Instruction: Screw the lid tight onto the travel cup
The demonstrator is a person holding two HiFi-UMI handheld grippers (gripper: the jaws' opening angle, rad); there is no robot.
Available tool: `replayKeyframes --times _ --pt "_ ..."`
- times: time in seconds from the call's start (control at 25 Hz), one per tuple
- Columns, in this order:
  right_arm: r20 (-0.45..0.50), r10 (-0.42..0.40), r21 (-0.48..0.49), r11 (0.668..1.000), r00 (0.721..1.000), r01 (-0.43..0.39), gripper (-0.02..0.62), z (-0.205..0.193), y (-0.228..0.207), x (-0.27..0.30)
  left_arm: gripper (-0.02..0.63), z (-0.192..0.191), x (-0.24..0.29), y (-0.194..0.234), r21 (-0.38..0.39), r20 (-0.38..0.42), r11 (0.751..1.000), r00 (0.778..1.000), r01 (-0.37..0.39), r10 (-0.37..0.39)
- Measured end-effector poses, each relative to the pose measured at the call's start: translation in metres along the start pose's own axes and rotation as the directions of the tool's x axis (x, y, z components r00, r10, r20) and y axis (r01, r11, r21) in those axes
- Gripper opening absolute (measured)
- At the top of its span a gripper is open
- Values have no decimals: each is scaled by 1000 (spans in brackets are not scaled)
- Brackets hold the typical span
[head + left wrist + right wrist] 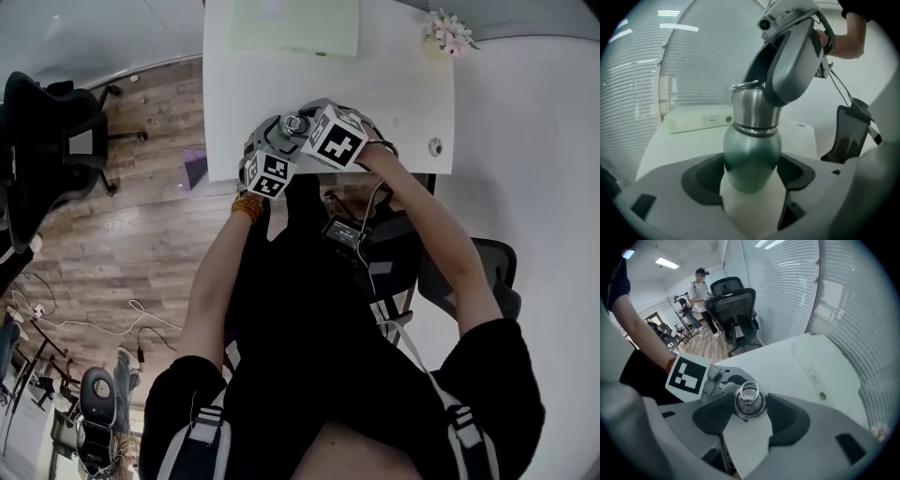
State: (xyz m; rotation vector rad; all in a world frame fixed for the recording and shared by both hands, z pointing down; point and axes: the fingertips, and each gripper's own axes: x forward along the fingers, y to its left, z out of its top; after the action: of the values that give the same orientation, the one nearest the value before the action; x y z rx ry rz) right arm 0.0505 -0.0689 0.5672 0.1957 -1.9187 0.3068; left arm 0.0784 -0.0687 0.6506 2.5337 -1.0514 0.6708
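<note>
right gripper (750, 416) — seemingly on lid (749, 401)

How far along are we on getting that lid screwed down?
Done: the lid already sits on the green travel cup. In hand: the left gripper clamps the cup's body, and the right gripper grips the lid from above. Remaining: twisting it tight; whether the threads are fully home can't be seen.
</note>
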Motion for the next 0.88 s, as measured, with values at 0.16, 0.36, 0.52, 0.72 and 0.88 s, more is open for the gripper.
replayKeyframes --times 0.16,0.36,0.52,0.72,0.88 --pt "-26 33 -137 990 999 -36 227 -1 5 1 357 -3 0 -3 70 -37 987 990 142 -140" --pt "-124 80 -366 923 989 -120 227 -4 12 7 359 -8 -2 -8 199 -156 893 913 403 -377" --pt "-186 93 -494 852 978 -175 227 -5 18 8 362 -12 -5 -11 265 -270 773 814 577 -515" --pt "-205 96 -566 800 974 -197 233 -6 22 10 368 -17 -9 -11 287 -308 716 769 636 -560" --pt "-47 144 -359 921 988 -151 298 4 21 3 374 -11 -15 -6 280 -172 846 891 453 -421"
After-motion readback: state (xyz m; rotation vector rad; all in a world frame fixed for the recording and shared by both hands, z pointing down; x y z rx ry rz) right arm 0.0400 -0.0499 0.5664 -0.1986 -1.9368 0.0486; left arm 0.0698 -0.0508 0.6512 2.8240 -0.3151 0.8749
